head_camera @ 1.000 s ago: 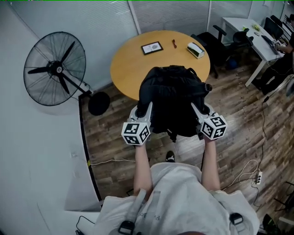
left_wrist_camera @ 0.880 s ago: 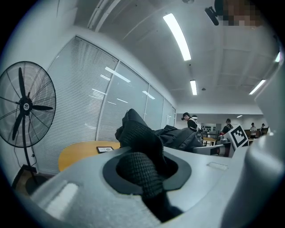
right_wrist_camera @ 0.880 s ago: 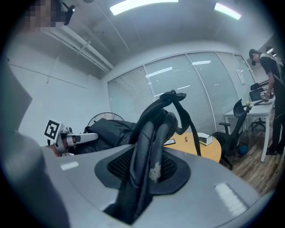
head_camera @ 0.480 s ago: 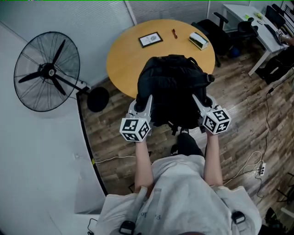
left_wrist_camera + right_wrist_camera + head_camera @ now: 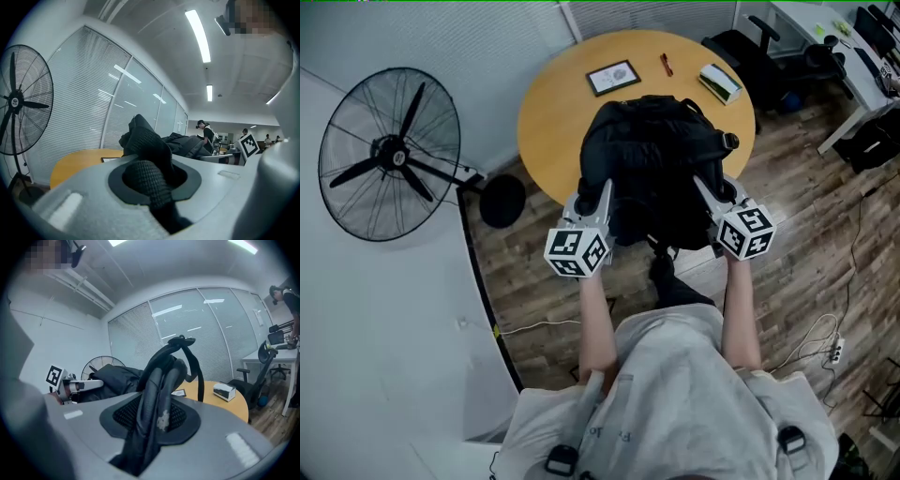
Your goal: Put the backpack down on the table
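Carrying step: left gripper point(image 5: 601, 190) and right gripper point(image 5: 704, 186) (2 jaw pairs clenched on straps point(image 5: 158, 394)) hold the black fabric backpack point(image 5: 652, 164) over the near edge of the round wooden table point(image 5: 551, 108); next, reach inward, then lower.

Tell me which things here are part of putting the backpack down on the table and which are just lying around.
Part of the job: backpack, held by its straps in the left gripper and right gripper; round table.

Just lying around: fan; picture frame, red pen and box on the table; desk chair; power strip on the floor.
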Motion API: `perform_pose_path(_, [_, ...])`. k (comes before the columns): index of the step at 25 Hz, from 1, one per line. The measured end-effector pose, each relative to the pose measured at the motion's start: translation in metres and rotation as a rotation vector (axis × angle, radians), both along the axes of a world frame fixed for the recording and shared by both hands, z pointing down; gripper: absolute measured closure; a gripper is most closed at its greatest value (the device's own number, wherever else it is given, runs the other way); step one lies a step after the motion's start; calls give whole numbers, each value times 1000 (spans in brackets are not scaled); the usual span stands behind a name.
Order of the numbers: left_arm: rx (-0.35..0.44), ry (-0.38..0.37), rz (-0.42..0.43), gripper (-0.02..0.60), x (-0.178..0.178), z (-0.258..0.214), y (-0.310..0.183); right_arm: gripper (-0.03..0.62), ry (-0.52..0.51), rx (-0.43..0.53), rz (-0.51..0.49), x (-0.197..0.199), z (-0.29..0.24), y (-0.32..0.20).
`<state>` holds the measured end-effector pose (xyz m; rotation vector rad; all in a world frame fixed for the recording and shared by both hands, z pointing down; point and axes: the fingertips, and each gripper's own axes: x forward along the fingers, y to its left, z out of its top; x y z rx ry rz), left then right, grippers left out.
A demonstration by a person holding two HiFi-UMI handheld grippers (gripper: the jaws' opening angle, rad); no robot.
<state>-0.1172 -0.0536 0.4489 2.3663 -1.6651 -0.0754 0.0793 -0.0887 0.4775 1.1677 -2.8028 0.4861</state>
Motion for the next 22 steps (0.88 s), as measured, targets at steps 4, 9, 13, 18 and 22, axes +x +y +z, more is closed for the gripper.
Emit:
perform_pose_path(4, [13,1,-9,525,-14,-9,-50,488,-13,8,-3,-14,-8,-54])
perform_pose_path(9, [26,-23,-11,525,-30,-26,-107,488,-38,16,-14,-32,-20,-116])
perform_pose_path(13, [43,-35,-25,525,-42,-36,-146,488,-48,31,-34,-48,-29,-160])
perform_pose_path(18, [41,-46,-43,525,-62,-36,-187,488,-52,31,-55,-70,-28,-206])
perform_pose_path(22, [54,-46,-63,525,-68,-38,-216,488,-55,48,-69,-78,-30,-241])
